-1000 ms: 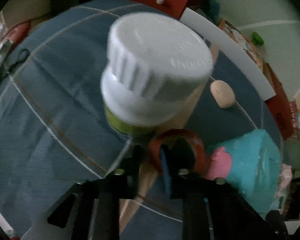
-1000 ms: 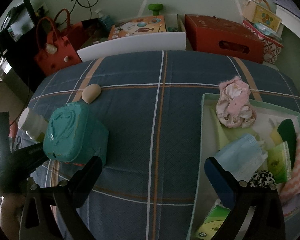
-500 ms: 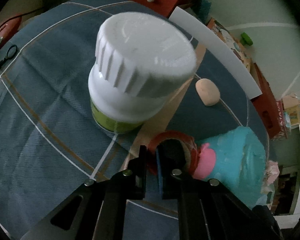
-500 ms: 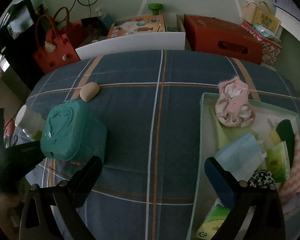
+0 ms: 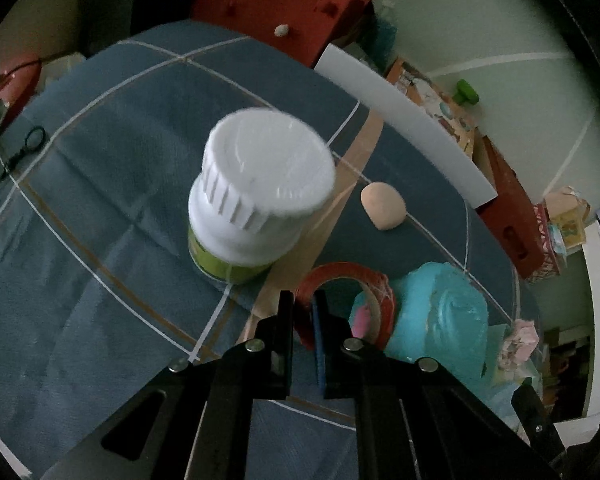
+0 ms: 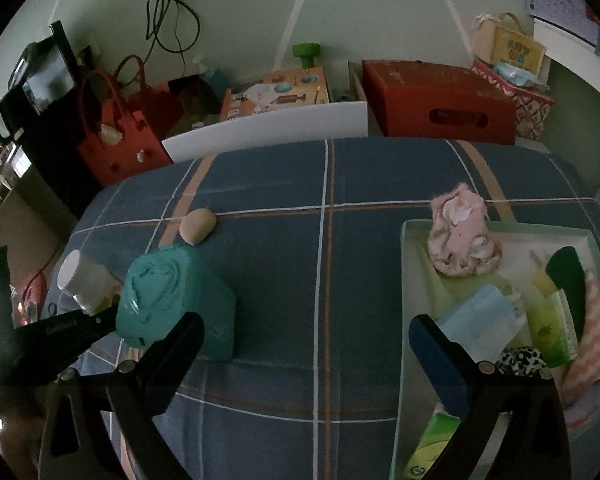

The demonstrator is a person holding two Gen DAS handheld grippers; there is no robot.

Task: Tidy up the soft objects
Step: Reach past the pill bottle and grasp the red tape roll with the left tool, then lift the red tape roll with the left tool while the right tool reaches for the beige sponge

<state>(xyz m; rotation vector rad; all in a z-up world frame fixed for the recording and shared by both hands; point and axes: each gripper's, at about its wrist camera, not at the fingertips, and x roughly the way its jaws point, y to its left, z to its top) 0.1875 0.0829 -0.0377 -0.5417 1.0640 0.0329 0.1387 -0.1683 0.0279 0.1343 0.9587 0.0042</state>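
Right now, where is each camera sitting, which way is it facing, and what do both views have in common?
Left wrist: on the left gripper, looking down past a white-capped bottle; its fingers pinch a red tape roll.
Right wrist: on the right gripper, jaws open, facing across the plaid cloth and a tray; the left gripper's dark body shows at left.
Shared: teal pack, beige pebble-like object, bottle.

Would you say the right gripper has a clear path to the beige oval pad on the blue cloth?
Probably yes: the right gripper is open and empty, and bare cloth lies ahead. Only the teal box stands beside the beige pad.
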